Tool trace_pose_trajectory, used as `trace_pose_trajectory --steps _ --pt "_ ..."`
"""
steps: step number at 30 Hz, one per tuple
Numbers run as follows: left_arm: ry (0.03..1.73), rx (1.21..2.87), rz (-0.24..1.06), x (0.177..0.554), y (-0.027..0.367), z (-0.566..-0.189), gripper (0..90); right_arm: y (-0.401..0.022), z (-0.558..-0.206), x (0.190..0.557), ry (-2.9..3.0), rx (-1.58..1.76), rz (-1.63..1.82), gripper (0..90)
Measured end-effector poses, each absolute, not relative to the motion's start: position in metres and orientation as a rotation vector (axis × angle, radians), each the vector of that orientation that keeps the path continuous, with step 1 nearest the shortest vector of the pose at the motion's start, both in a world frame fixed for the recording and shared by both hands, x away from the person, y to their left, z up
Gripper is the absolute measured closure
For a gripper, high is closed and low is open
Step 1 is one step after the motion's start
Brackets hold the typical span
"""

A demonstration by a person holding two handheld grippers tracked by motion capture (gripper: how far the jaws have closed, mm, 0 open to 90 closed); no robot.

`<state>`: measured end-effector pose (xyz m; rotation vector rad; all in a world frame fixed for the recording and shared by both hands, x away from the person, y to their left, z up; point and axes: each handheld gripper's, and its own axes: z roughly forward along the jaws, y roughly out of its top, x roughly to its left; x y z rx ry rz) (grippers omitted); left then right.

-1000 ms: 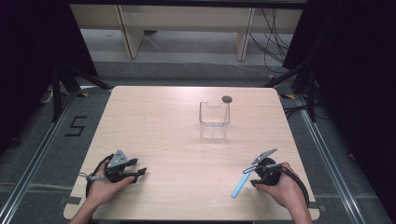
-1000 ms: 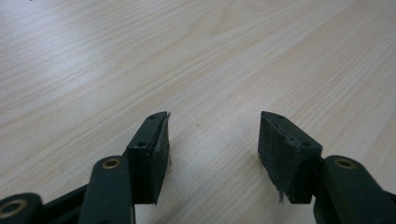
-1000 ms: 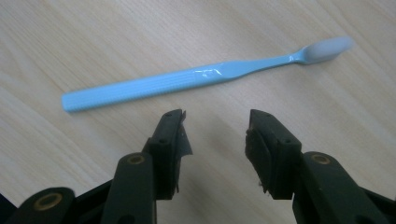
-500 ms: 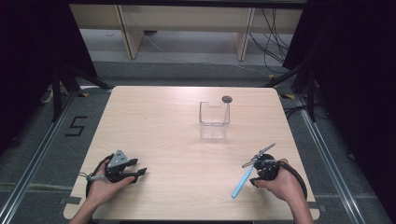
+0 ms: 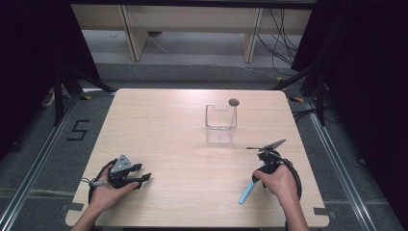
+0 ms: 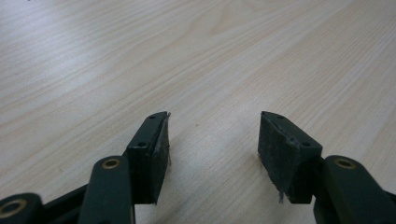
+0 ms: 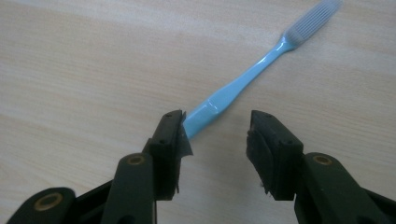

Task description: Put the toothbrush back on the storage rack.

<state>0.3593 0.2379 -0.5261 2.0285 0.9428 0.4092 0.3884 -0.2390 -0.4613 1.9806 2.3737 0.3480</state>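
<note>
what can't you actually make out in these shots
- Toothbrush handle end: right gripper view, hidden behind the right gripper's own jaw.
- Toothbrush head: high view, covered by the person's right hand.
- Small dark object behind the clear container: high view, too small to identify.

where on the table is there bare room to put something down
The table is bare across its left half, from the far edge to the left claw, and in the middle between the two claws. It is crowded only on the right: the clear box with a small dark disc behind it, and the blue toothbrush by the right claw.
</note>
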Motion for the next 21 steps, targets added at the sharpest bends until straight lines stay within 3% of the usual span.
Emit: trace_pose_trajectory --steps 8,21 --pt "0.945 2.027 0.411 0.359 0.238 -0.526 42.9 -0.222 -0.462 0.396 2.209 2.254 0.247 57.2" --pt "0.938 2.031 0.406 0.359 0.238 -0.526 42.9 -0.221 -0.468 0.402 2.185 2.295 0.194 56.3"
